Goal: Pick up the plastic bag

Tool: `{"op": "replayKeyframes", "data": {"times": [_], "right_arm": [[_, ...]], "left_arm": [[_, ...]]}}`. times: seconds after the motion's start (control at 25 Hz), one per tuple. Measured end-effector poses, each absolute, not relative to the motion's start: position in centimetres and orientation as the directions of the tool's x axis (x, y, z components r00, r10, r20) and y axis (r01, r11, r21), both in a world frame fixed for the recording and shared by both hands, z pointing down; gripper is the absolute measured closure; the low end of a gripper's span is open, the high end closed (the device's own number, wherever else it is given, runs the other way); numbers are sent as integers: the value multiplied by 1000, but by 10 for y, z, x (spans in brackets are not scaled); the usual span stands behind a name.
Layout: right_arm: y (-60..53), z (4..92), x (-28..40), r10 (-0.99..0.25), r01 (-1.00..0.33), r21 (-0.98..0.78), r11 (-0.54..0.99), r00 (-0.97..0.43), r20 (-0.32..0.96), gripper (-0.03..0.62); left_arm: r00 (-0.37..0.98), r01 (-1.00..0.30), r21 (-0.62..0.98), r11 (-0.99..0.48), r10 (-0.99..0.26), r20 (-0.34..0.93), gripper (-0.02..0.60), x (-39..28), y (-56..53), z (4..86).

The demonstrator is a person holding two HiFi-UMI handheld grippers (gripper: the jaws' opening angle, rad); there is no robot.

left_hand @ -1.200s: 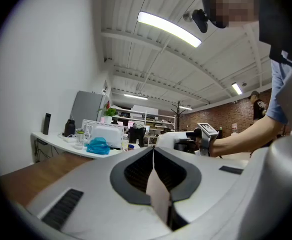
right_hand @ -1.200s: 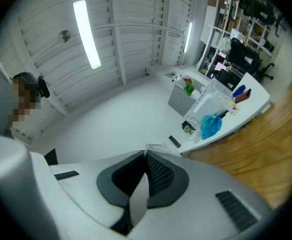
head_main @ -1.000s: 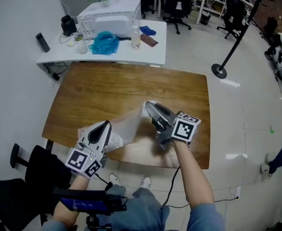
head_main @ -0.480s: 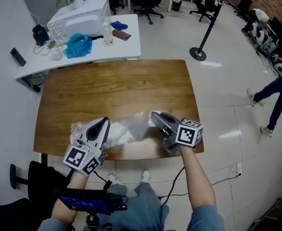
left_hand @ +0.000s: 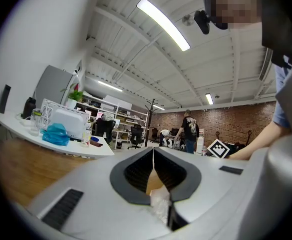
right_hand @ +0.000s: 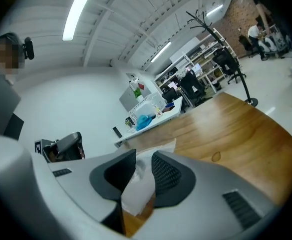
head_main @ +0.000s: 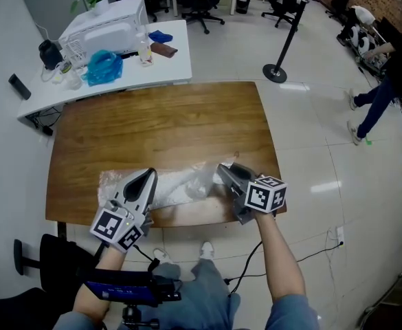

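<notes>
Clear crinkled plastic bag [head_main: 180,188] may slip onto the wooden surface [head_main: 159,122]: right gripper [head_main: 224,168] fingers are opening around it, and only left gripper [head_main: 146,175] fingers pinch it.

No legible text, seemingly.

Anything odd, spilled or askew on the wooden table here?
Nothing spilled or damaged. The clear plastic bag lies crumpled near the wooden table's front edge. The left gripper is shut on one end, while the right gripper's jaws are opening with bag film between them.
</notes>
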State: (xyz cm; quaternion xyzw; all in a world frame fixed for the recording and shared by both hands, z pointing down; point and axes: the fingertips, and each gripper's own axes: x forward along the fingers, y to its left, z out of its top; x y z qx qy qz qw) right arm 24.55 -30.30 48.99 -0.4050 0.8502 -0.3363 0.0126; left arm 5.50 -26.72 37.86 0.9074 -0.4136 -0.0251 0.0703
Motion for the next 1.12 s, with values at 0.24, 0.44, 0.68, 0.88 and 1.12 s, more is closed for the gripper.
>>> {"op": "replayKeyframes", "data": {"times": [0.24, 0.44, 0.68, 0.88, 1.12], "right_arm": [[-304, 489, 263, -744, -715, -576, 395, -617, 256, 482], [-298, 493, 275, -744, -742, -553, 379, -600, 296, 424], [-293, 493, 295, -776, -789, -509, 345, -544, 318, 424], [-293, 486, 317, -825, -831, -467, 302, -474, 309, 424], [-292, 477, 330, -850, -847, -451, 281, -438, 293, 424]], "left_arm": [[655, -749, 147, -646, -755, 16, 568, 52, -265, 379], [662, -742, 156, -652, -749, 15, 569, 57, -261, 381], [677, -728, 156, -668, -736, 7, 569, 64, -260, 378], [683, -722, 154, -674, -730, 11, 569, 68, -259, 380], [694, -712, 147, -686, -720, 4, 569, 72, -260, 376]]}}
